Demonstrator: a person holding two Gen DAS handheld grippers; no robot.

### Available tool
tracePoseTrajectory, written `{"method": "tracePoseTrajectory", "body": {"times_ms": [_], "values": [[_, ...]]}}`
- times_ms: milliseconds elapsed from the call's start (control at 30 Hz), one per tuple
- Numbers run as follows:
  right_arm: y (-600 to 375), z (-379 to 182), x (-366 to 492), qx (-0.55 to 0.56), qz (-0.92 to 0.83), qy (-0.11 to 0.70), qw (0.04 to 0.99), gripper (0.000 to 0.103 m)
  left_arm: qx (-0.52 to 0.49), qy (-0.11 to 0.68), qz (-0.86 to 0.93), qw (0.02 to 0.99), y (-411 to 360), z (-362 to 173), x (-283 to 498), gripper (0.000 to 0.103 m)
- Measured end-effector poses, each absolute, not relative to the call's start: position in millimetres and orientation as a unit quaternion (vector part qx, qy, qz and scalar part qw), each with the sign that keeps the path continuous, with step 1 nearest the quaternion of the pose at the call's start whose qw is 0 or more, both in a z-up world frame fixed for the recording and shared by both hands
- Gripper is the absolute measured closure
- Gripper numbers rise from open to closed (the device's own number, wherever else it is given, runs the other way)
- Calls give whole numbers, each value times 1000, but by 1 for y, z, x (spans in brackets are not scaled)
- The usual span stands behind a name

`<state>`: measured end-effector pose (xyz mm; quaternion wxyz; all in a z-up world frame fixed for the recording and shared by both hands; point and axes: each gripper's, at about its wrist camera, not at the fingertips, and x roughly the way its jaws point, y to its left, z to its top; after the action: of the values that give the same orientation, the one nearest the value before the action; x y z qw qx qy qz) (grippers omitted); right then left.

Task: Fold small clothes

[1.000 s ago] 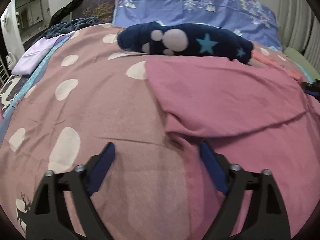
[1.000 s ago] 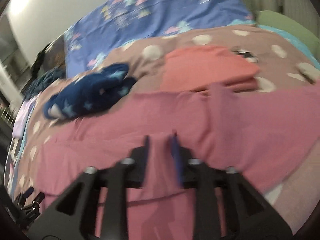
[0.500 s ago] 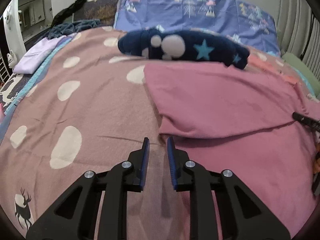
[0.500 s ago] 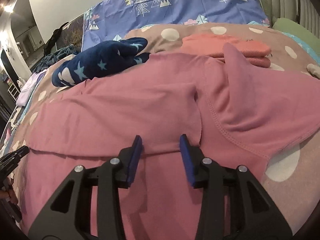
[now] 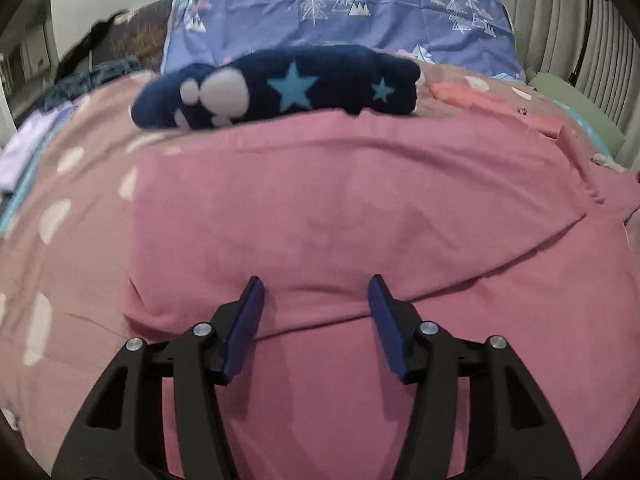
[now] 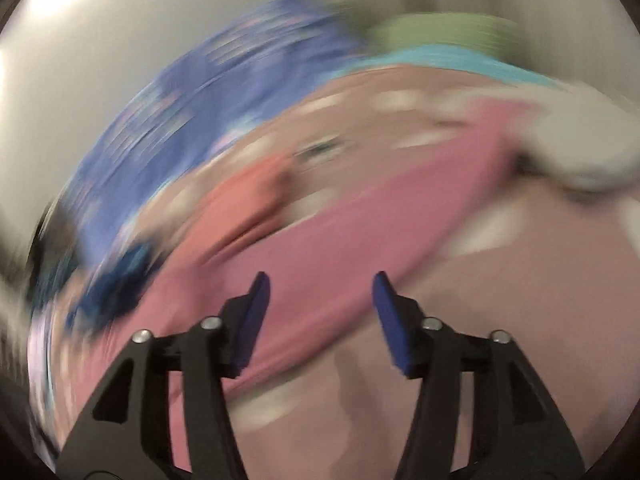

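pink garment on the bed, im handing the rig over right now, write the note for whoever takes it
Left tool: open, empty, over the pink garment.
Right tool: open, empty, over the same garment's edge; that view is heavily blurred.
Garment lies on the spotted blanket with one layer folded over, in front of the navy star piece.
Done: one fold.
Left: probably further folds, then setting it aside.

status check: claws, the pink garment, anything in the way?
Left claw open, empty, over pink garment. Right claw open, empty, view motion-blurred. Garment folded over once, flat on spotted blanket. Navy star fleece touches its far edge.
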<state>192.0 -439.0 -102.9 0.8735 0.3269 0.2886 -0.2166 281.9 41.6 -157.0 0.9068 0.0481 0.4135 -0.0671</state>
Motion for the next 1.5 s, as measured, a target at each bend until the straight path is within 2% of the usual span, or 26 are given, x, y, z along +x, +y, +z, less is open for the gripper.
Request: {"method": "tracePoseTrajectory", "body": {"times_ms": [133,267,333,400,433,500,567,733,867,933,1033,1100,1167,1233,1267,1300,1400,1500], "values": [[-508,-124,173,432,-261,248,827,49,37,414,-72,907,48,-160,281,46],[-521,-120,191,420,-275,233,833,48,42,413,-69,907,46,-160,279,45],[-532,-127,196,440,-299,226,816,53,44,413,-67,907,45,-159,279,44],[-541,-133,201,463,-318,215,799,72,42,413,-68,907,45,-158,280,44],[-544,-133,207,469,-322,212,794,76,41,413,-68,907,46,-158,280,44],[-548,-138,216,487,-312,216,787,99,40,414,-69,907,46,-158,280,44],[-546,-137,228,497,-284,225,788,100,34,415,-71,906,48,-159,281,44],[-473,-87,258,458,-119,213,855,100,24,417,-77,905,51,-159,283,43],[-332,-50,274,333,90,239,908,101,18,416,-81,906,53,-159,283,43],[-256,-56,271,256,170,274,912,101,11,415,-84,906,55,-158,283,43],[-181,-99,266,158,207,354,898,99,0,414,-90,906,58,-158,282,42],[-161,-130,267,126,199,410,881,91,-6,414,-94,905,59,-158,283,42],[-166,-153,263,155,197,438,863,90,-10,414,-98,905,60,-158,283,41],[-184,-152,259,206,205,436,852,75,-13,415,-104,904,60,-159,283,37],[-193,-150,258,229,210,437,844,60,-14,415,-107,903,60,-159,284,36],[-203,-147,257,251,207,430,842,54,-13,415,-109,903,60,-159,284,34],[-224,-143,263,286,174,414,847,51,-12,415,-111,903,59,-159,285,33],[-231,-147,278,332,145,426,829,52,-13,415,-112,903,59,-159,285,33]]}}
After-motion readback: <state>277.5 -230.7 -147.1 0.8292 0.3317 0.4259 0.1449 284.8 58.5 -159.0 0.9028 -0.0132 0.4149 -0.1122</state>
